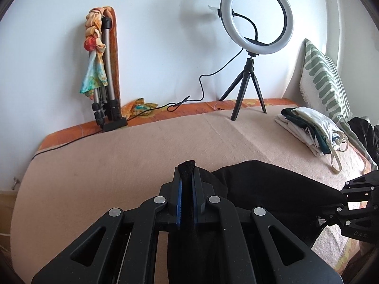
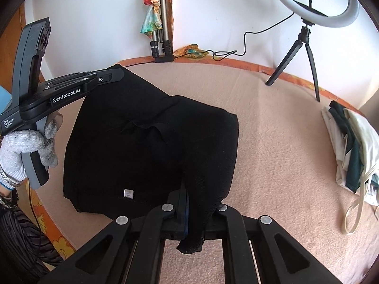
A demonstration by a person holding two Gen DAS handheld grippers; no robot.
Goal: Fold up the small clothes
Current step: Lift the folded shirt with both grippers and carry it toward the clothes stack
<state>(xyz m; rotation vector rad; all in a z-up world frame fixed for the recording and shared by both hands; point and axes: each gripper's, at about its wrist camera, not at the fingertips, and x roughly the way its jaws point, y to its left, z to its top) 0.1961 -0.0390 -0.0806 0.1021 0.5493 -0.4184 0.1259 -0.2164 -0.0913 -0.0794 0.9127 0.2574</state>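
A black garment [image 2: 146,146] lies partly folded on the pink blanket [image 2: 272,142], a white label showing near its front edge. My left gripper [image 1: 187,172] is shut on a corner of it, black cloth poking up between the blue pads. It also shows in the right wrist view [image 2: 116,74] at the garment's far left corner. My right gripper [image 2: 189,196] is shut on the garment's near right edge, with cloth hanging down between the fingers. In the left wrist view the garment [image 1: 272,189] stretches right toward the right gripper [image 1: 341,203].
A stack of folded clothes [image 2: 350,146] lies at the right, also in the left wrist view [image 1: 310,127]. A ring light on a tripod [image 1: 251,59] and a folded tripod with scarves [image 1: 104,71] stand by the wall. A striped pillow [image 1: 324,78] leans at the right.
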